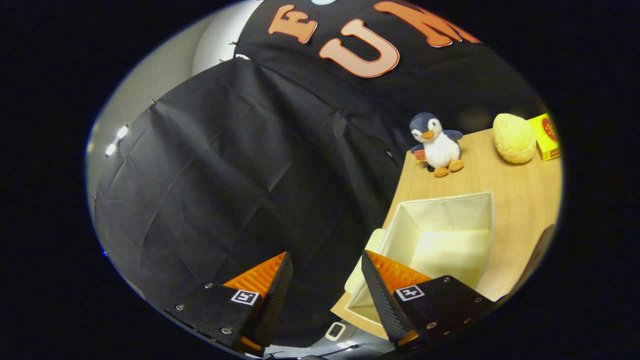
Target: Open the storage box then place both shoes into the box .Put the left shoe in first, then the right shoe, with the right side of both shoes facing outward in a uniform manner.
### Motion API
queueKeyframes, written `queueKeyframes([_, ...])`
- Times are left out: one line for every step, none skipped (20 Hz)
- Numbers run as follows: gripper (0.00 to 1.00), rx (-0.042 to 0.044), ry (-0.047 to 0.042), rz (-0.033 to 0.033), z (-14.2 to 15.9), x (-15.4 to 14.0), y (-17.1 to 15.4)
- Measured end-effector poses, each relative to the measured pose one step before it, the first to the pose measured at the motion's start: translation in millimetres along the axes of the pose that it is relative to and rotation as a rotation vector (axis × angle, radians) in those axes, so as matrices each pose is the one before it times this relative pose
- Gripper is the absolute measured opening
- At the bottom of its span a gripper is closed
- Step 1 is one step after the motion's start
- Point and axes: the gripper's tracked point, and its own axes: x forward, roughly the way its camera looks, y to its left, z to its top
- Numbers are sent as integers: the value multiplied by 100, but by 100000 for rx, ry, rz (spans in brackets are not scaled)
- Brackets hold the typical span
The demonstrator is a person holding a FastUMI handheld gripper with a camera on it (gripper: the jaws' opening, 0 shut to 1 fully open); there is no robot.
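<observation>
Beyond right finger: open storage box (440, 235); claw (325, 267) spread, empty.

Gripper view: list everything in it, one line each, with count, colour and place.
Table: one, light wood, beyond the tongs.
Box: one, cream, open, on the table just ahead of the tongs.
Penguin: one, white and grey-blue plush, upright at the table's far edge, beyond the box.
Bun: one, pale yellow, round, beside the penguin.
Carton: one, yellow, beside the bun, its far side.
Cloth: black, behind and beside the table.
Tongs: one pair, fingers apart, holding nothing.
</observation>
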Motion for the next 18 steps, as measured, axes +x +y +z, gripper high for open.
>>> queueKeyframes([87,-1401,-898,-2649,45,-871,-1059])
queueKeyframes([87,-971,-961,-2872,88,-957,-1098])
queueKeyframes([89,-1098,-1171,-2422,208,-815,-1222])
queueKeyframes([90,-1002,-1041,-3236,45,-914,-1321])
queueKeyframes([91,-903,-978,-2953,9,-838,-1392])
queueKeyframes([92,-864,-1062,-3189,-22,-888,-1358])
queueKeyframes([93,-1048,-1384,-3187,132,-877,-1626])
queueKeyframes([94,-886,-1413,-4263,-81,-748,-1718])
queueKeyframes([96,-571,-1085,-4108,-14,-746,-2008])
queueKeyframes([96,-309,-435,-4278,-266,-571,-1842])
queueKeyframes([96,-35,88,-4141,-379,-576,-1980])
queueKeyframes([97,-266,-142,-4206,-374,-335,-1801])
queueKeyframes([97,-1138,27,-4560,-408,-326,-2008])
queueKeyframes([97,-1844,688,-4390,-633,-92,-1794])
queueKeyframes([97,-1779,1524,-4806,-968,-35,-2014])
queueKeyframes([98,-1247,1730,-3737,-989,-46,-1669])
queueKeyframes([98,-787,1612,-3458,-905,60,-1753])
queueKeyframes([98,-292,1835,-2828,-645,401,-1212])
